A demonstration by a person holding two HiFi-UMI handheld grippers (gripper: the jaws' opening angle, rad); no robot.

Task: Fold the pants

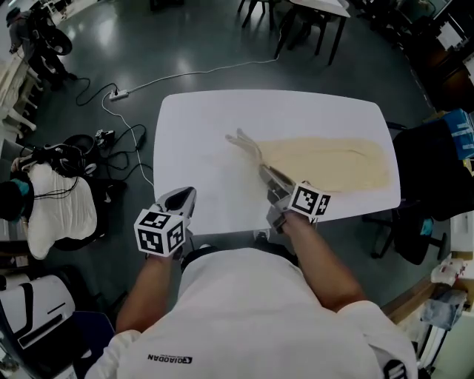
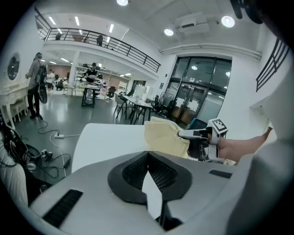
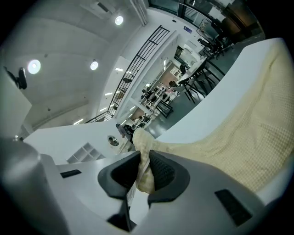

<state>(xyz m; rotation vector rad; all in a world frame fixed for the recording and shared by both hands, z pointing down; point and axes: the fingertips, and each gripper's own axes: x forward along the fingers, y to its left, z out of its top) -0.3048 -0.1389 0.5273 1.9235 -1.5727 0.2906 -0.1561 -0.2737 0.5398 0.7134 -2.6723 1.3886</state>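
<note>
Cream-yellow pants (image 1: 326,159) lie stretched across the right half of a white table (image 1: 207,126). My right gripper (image 1: 264,172) is shut on their left end, and the cloth rises off the table there. In the right gripper view that bunched cloth (image 3: 143,176) sits pinched between the black pads, and the rest of the pants (image 3: 239,142) runs off to the right. My left gripper (image 1: 184,197) hovers at the table's near left edge, shut with nothing in it (image 2: 148,158). The left gripper view shows the lifted pants (image 2: 161,135) and the right gripper (image 2: 184,134) beyond.
A black chair with dark cloth (image 1: 433,174) stands at the table's right end. A power strip and cables (image 1: 118,94) lie on the floor to the left, near a white padded seat (image 1: 59,207). More tables and chairs (image 1: 311,18) stand behind.
</note>
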